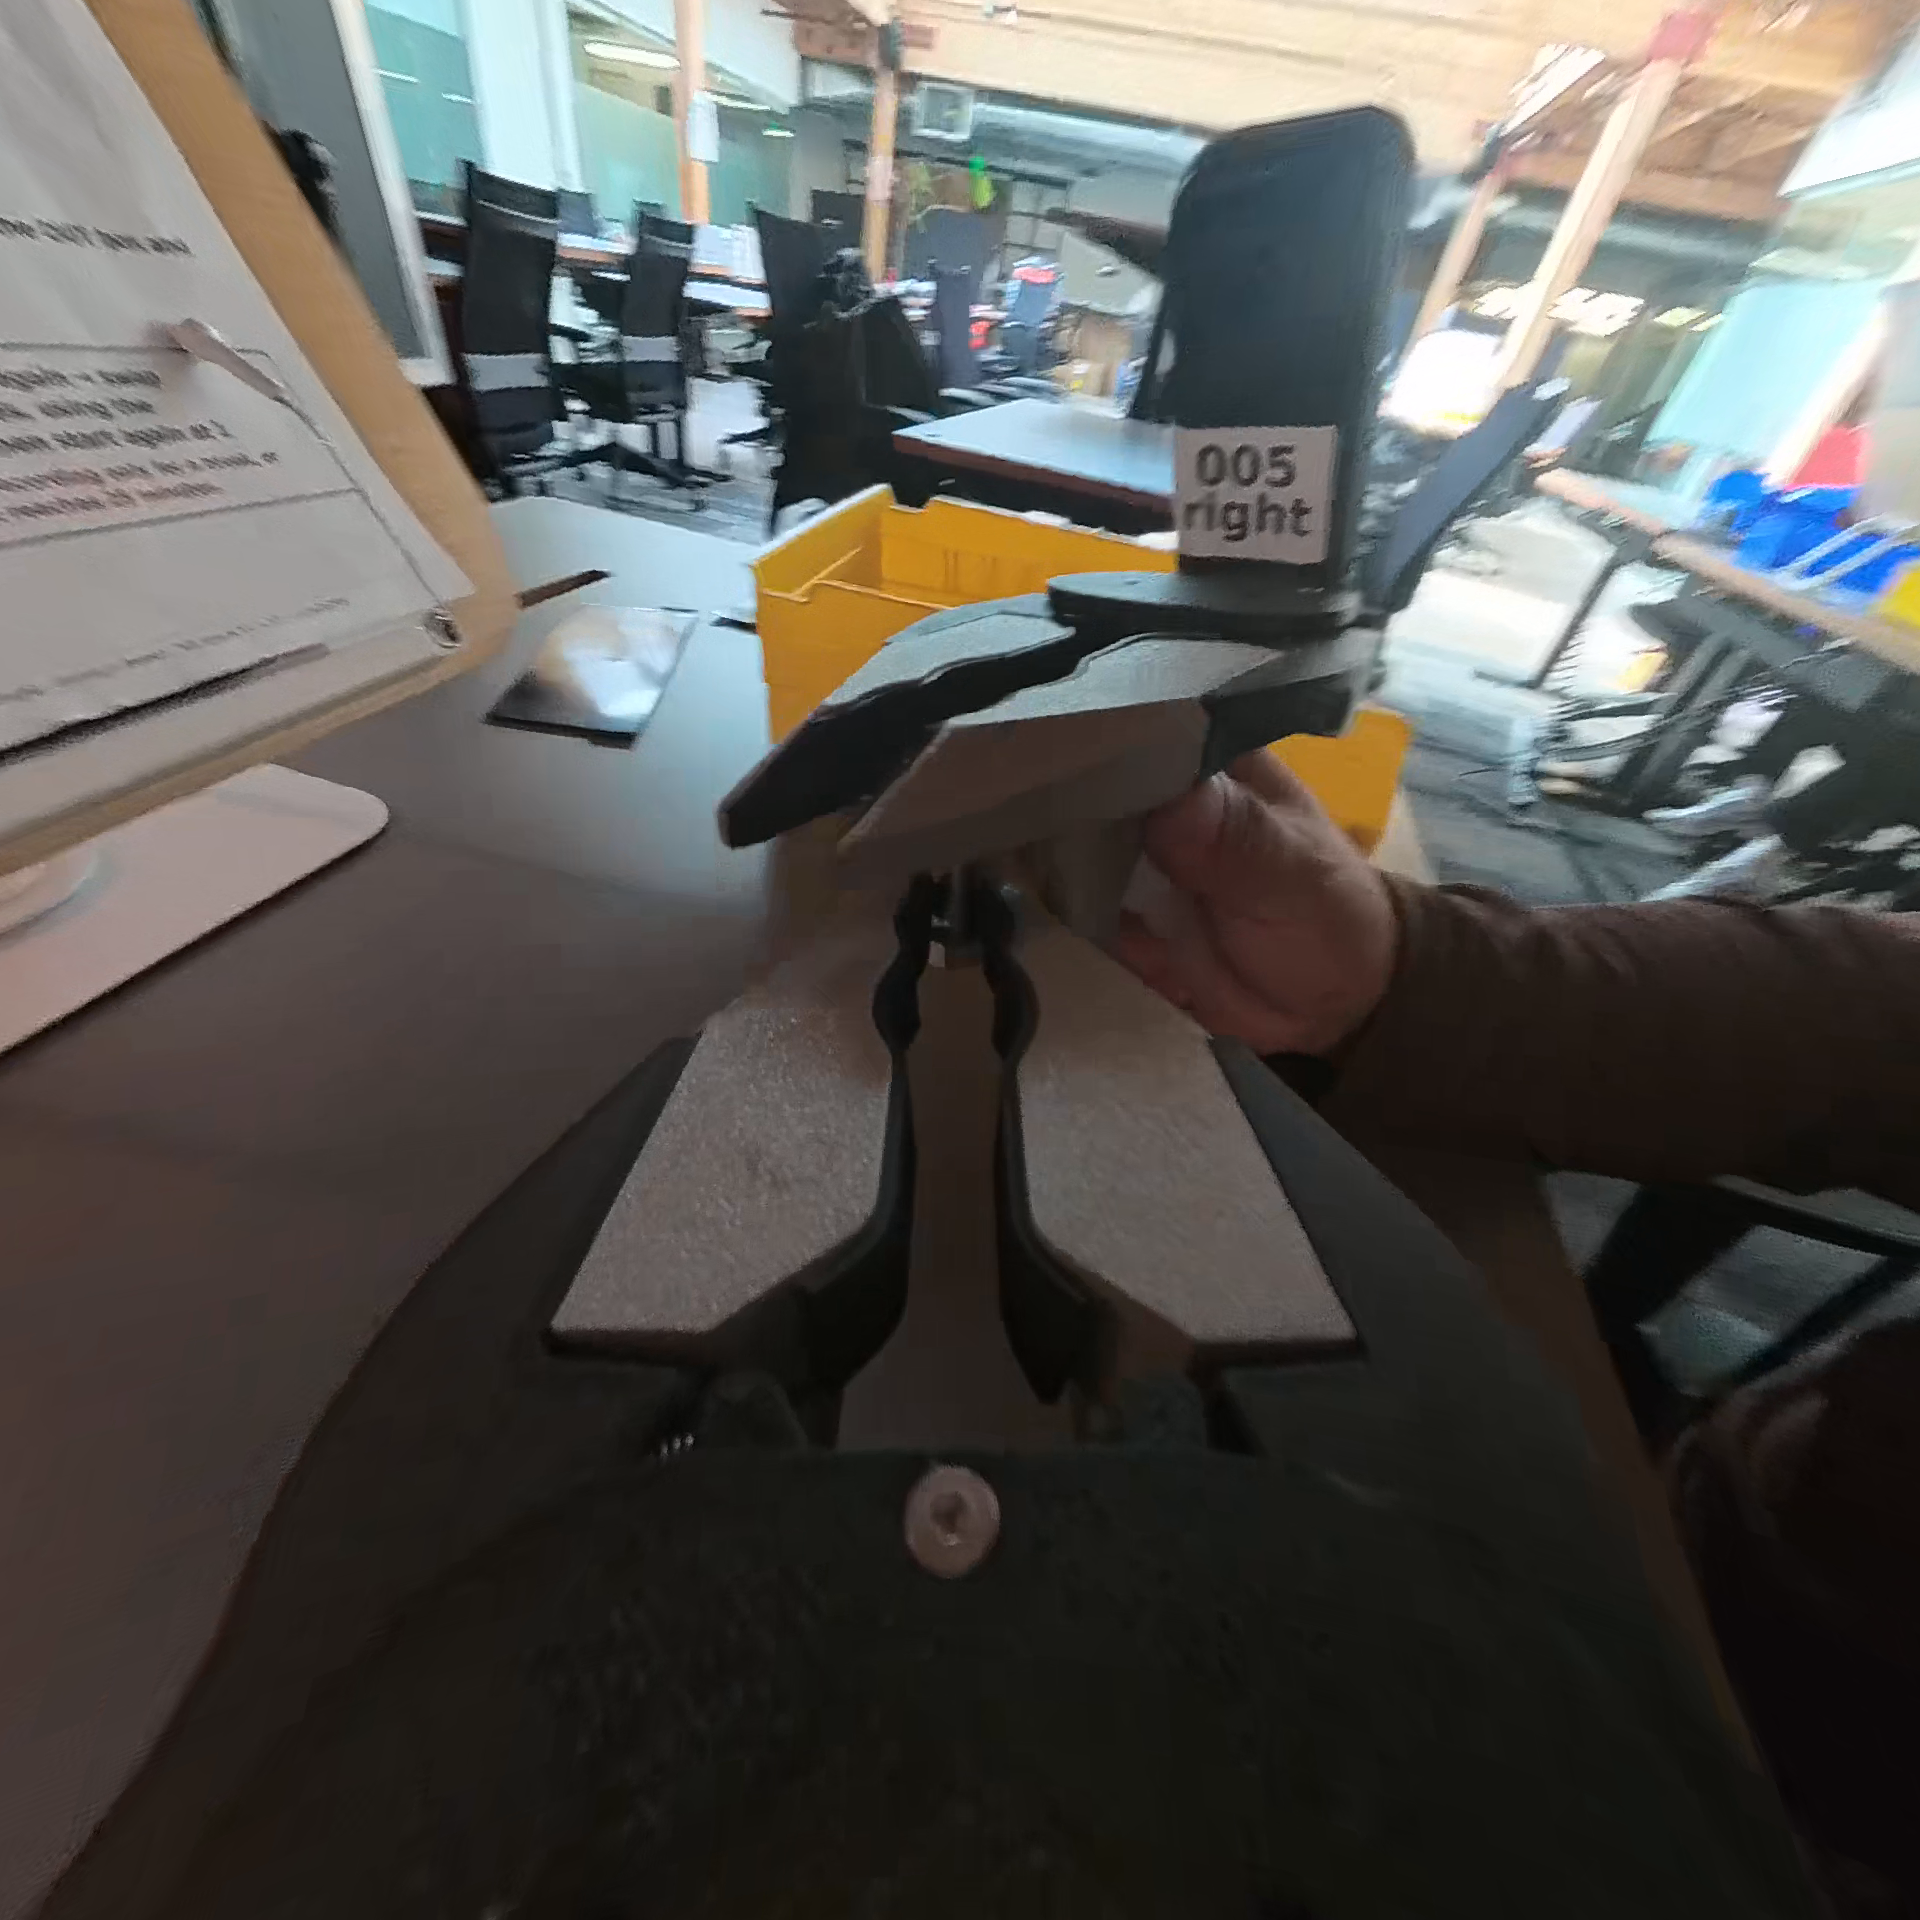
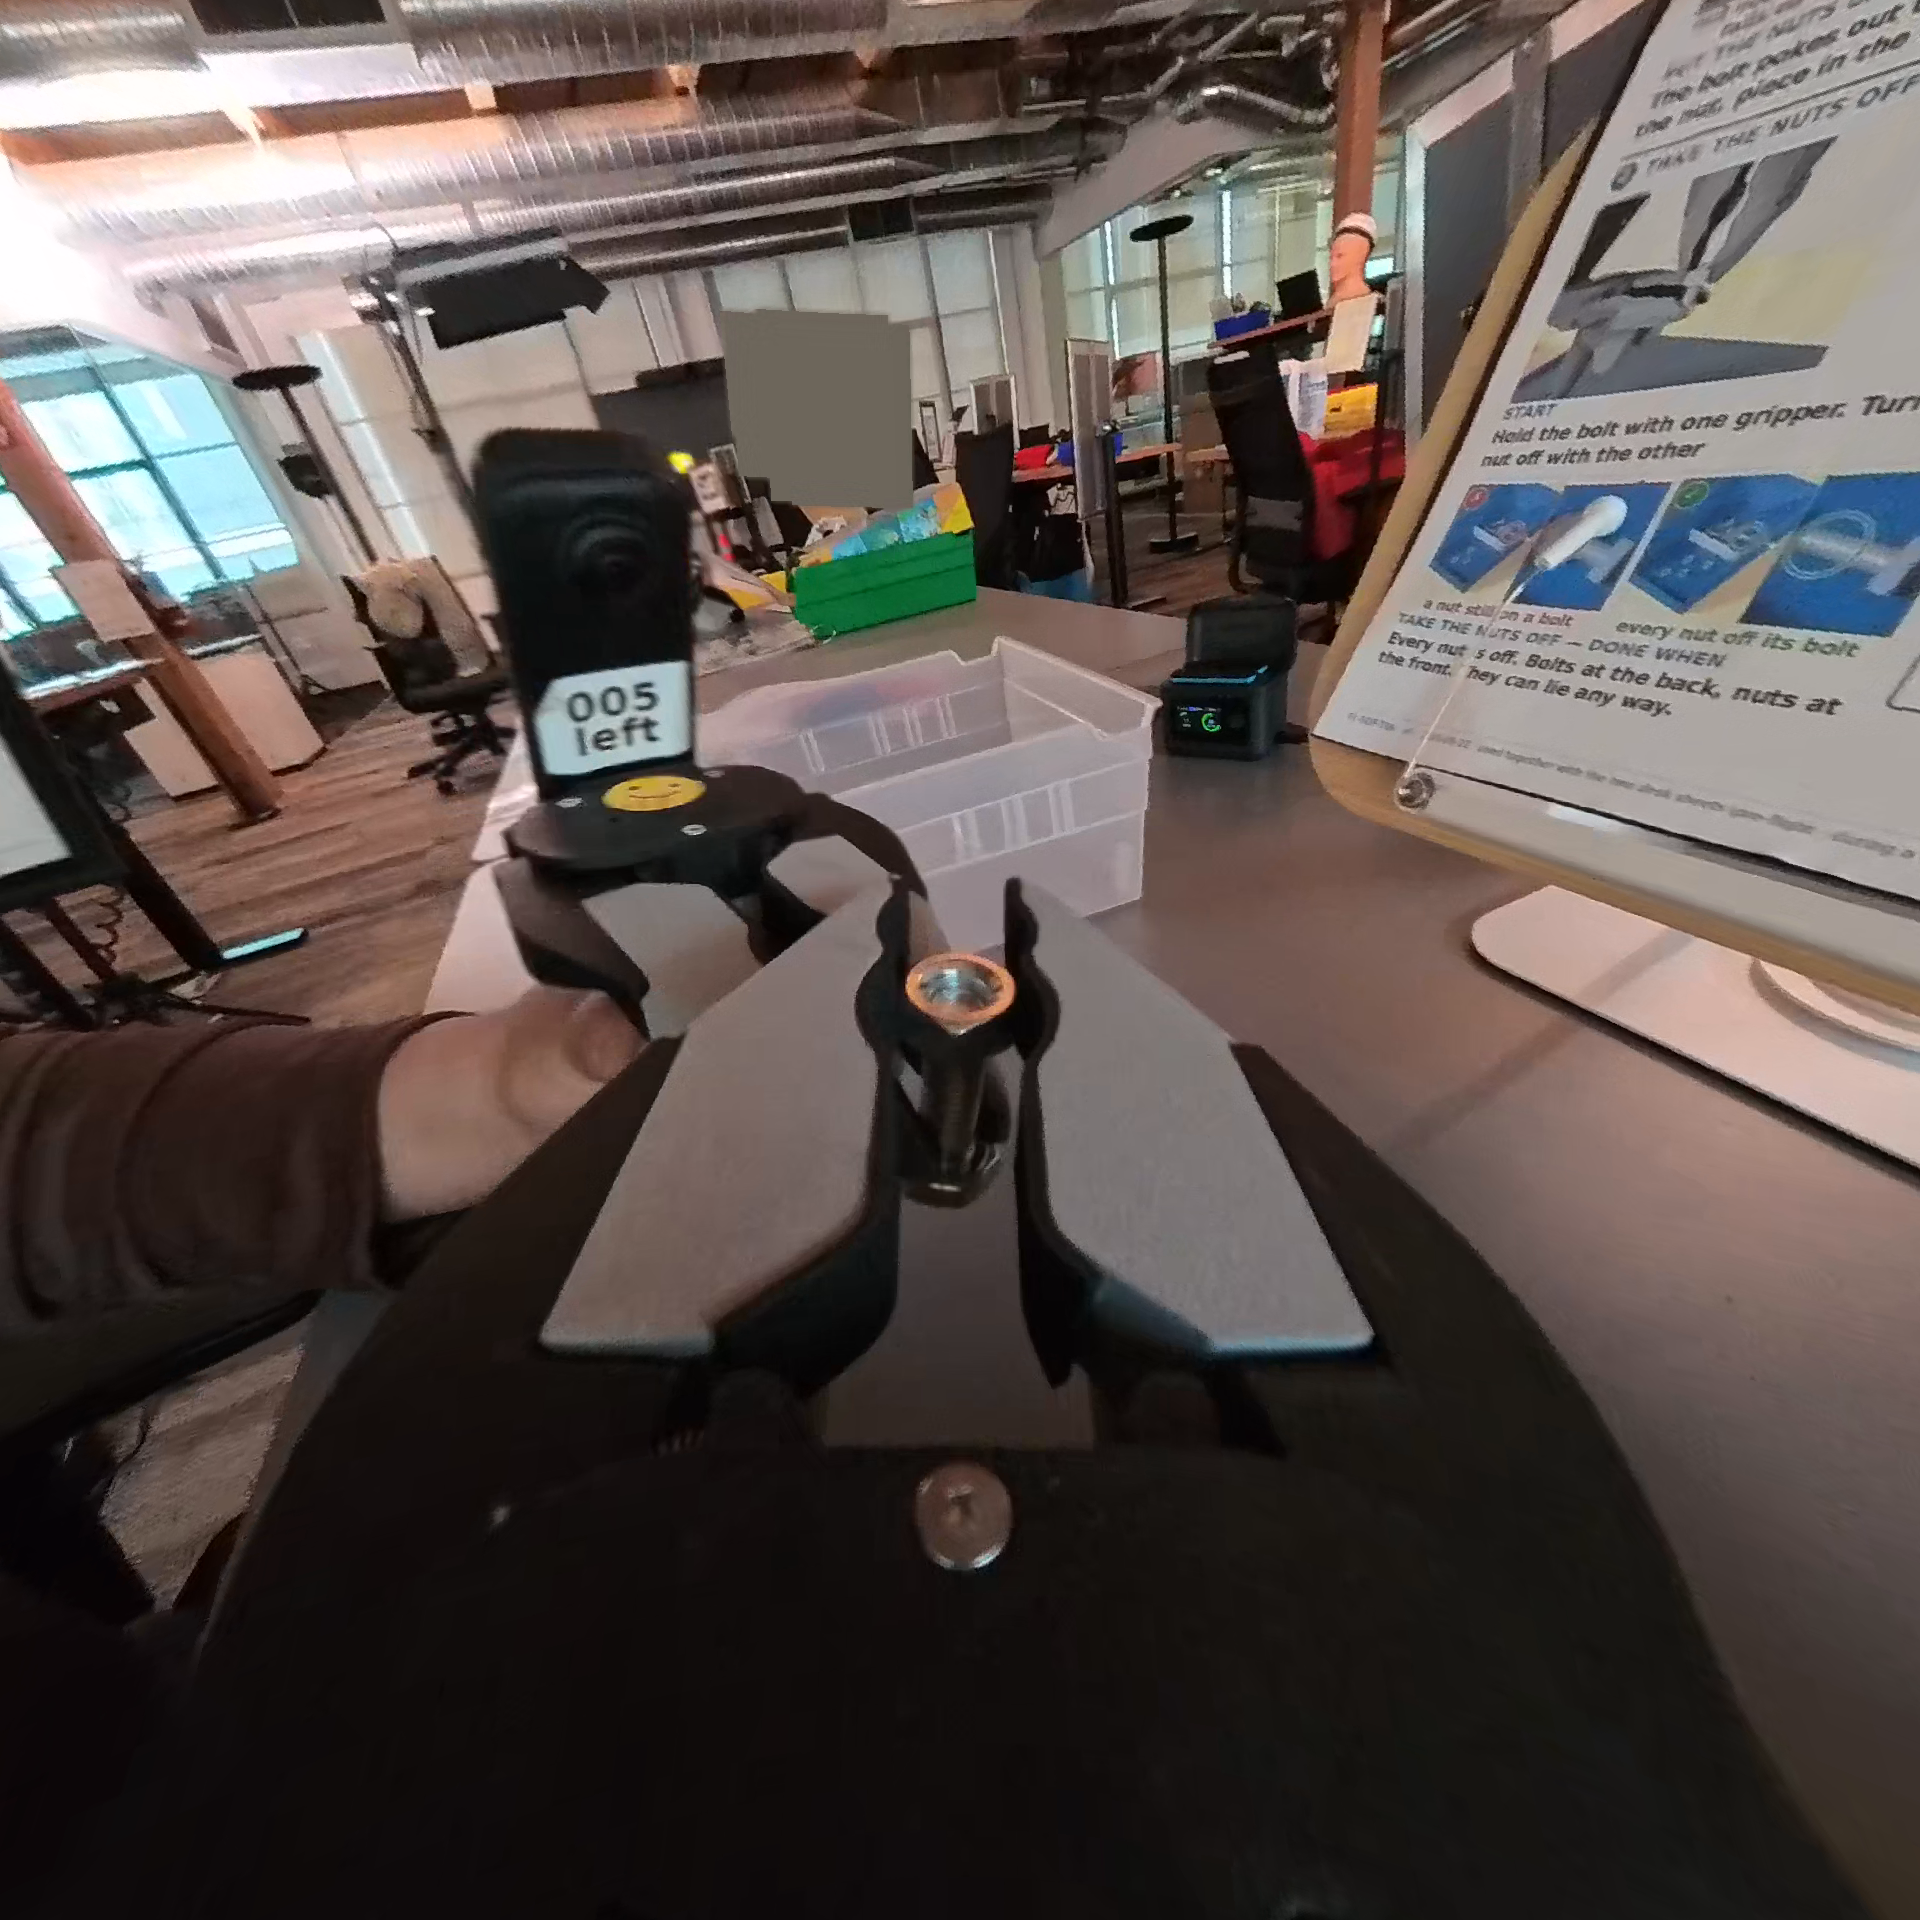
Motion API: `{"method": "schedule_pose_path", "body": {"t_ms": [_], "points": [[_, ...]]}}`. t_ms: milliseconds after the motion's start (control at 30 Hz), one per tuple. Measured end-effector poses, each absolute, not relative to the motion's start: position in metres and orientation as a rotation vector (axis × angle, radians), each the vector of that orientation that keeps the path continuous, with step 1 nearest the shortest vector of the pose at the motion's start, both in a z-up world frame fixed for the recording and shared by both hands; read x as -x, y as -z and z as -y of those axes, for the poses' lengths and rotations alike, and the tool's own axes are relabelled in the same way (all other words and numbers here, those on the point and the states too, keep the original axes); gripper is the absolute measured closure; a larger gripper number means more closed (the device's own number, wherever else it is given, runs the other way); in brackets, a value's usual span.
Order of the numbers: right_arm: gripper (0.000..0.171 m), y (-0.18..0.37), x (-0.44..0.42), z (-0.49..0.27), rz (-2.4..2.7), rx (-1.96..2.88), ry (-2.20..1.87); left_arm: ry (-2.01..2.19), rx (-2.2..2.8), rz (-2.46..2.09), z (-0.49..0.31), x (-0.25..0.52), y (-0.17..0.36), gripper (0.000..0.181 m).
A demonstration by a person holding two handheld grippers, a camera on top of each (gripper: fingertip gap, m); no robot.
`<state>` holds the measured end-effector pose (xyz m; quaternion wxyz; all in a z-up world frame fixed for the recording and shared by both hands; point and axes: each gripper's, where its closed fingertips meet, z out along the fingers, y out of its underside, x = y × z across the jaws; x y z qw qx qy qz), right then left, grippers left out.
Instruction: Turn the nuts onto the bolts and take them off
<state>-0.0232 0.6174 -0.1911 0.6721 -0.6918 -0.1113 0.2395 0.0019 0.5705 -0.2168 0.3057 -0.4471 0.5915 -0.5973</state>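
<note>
In the right wrist view my right gripper (image 2: pixel 954 935) is shut on a silver hex nut (image 2: pixel 957 992), whose threaded hole faces up. A dark bolt (image 2: pixel 948 1117) runs down from the nut, with its head (image 2: pixel 943 1184) at the bottom. In the left wrist view my left gripper (image 1: pixel 954 920) is nearly shut on the small silver bolt (image 1: pixel 951 948) at its tips, just under the right gripper (image 1: pixel 805 831), which crosses above, pointing left. The body of the left gripper (image 2: pixel 665 914) comes in from the left, its tips hidden under my right fingers. Both are held above the table (image 1: pixel 416 1039).
A yellow bin (image 1: pixel 883 582) stands behind the grippers. A clear plastic bin (image 2: pixel 935 748) and a small black device (image 2: pixel 1231 686) sit on the table further off. An instruction sheet on a stand (image 2: pixel 1662 416) is close on one side, also seen in the left wrist view (image 1: pixel 208 416). The tips of one gripper are about 5 cm away from the tips of the other.
</note>
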Motion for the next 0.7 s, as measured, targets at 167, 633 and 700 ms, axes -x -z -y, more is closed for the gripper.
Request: {"method": "schedule_pose_path", "body": {"t_ms": [167,633,700], "points": [[0.148,0.19,0.019,-0.617,0.229,1.556,-0.534,1.507,1.186,-1.514,-0.583,-0.002,0.215,0.173],[0.145,0.188,0.01,-0.611,0.157,1.539,-0.46,1.362,1.22,-1.485,-0.596,-0.004,0.219,0.174],[0.148,0.189,0.015,-0.614,0.161,1.537,-0.5,1.347,1.185,-1.532,-0.585,-0.005,0.221,0.174]]}}
